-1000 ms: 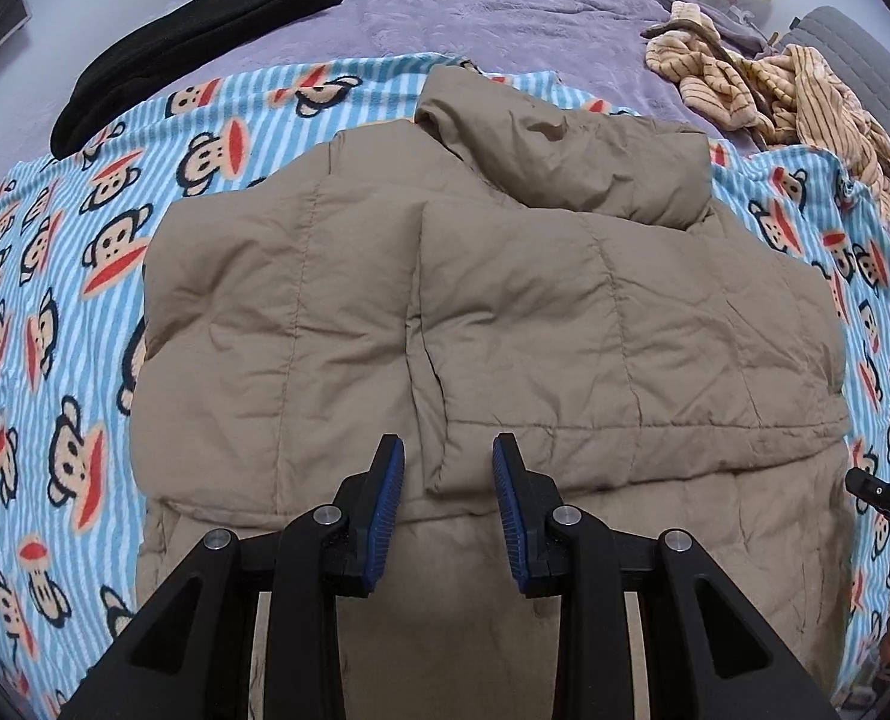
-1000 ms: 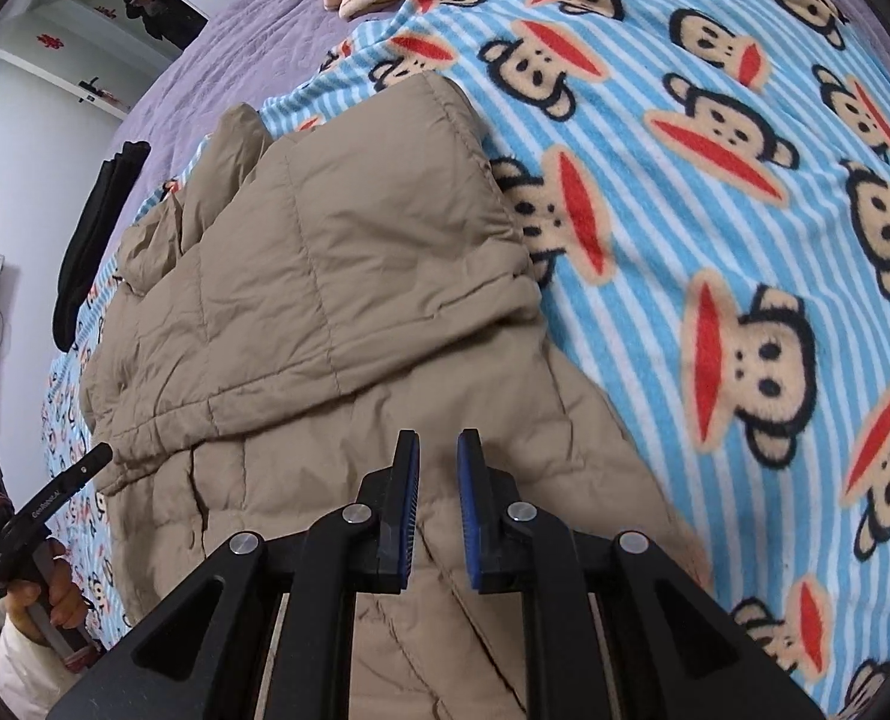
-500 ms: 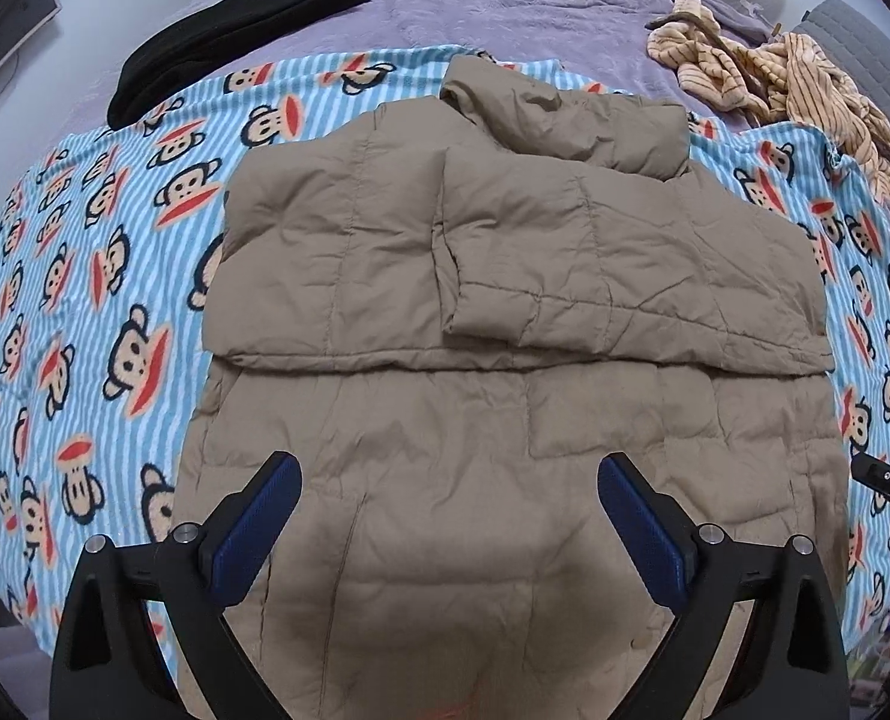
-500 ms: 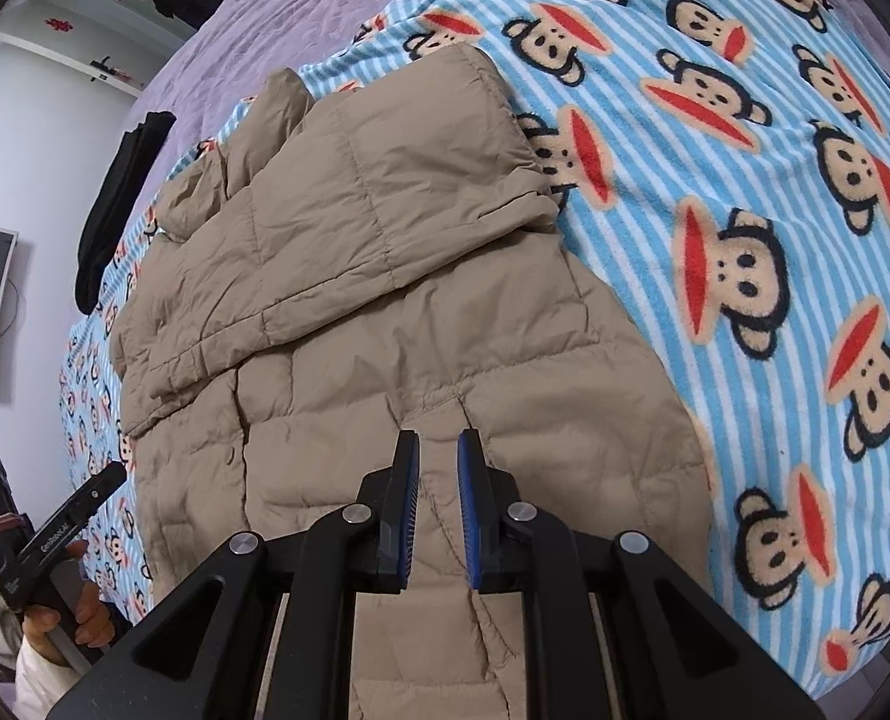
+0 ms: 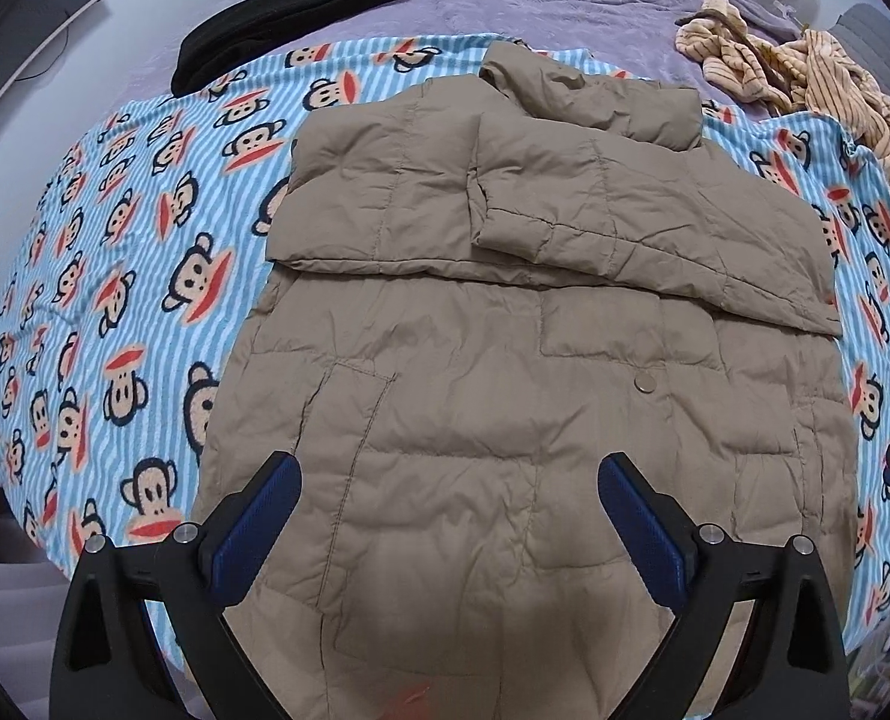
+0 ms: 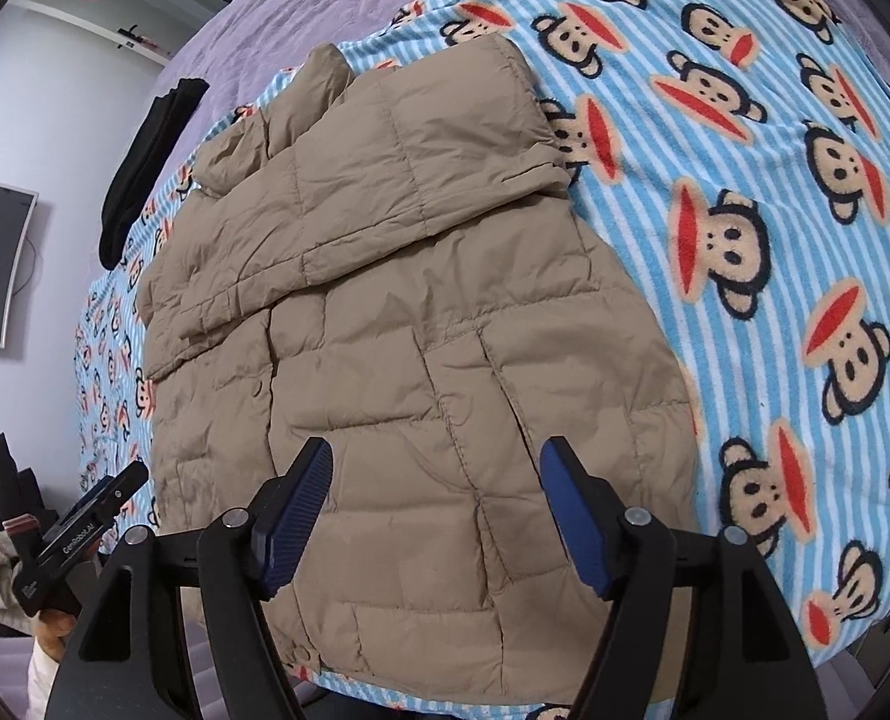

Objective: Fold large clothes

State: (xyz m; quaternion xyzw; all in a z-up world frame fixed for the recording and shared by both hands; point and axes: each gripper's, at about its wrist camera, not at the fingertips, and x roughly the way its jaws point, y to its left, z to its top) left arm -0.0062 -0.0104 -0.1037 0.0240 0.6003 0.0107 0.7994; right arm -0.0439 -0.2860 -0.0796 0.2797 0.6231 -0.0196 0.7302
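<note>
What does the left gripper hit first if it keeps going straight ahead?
Most likely the tan puffer jacket: the open left gripper points at its lower front panel, nothing lies between. Depth is unclear.

The jacket (image 5: 505,408) was matt, quilted cloth — creased; the blanket (image 5: 120,276) beneath looked fleecy, soft — matt too.

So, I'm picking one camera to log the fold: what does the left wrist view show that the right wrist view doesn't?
Only the left wrist view shows the round snap button, the jacket's left edge and the whole striped tan garment. Only the right wrist view shows the jacket's right edge against the blanket and the left gripper in a hand. Both show the tan puffer jacket, sleeves folded in, on the monkey-print blanket, and the black garment.
</note>
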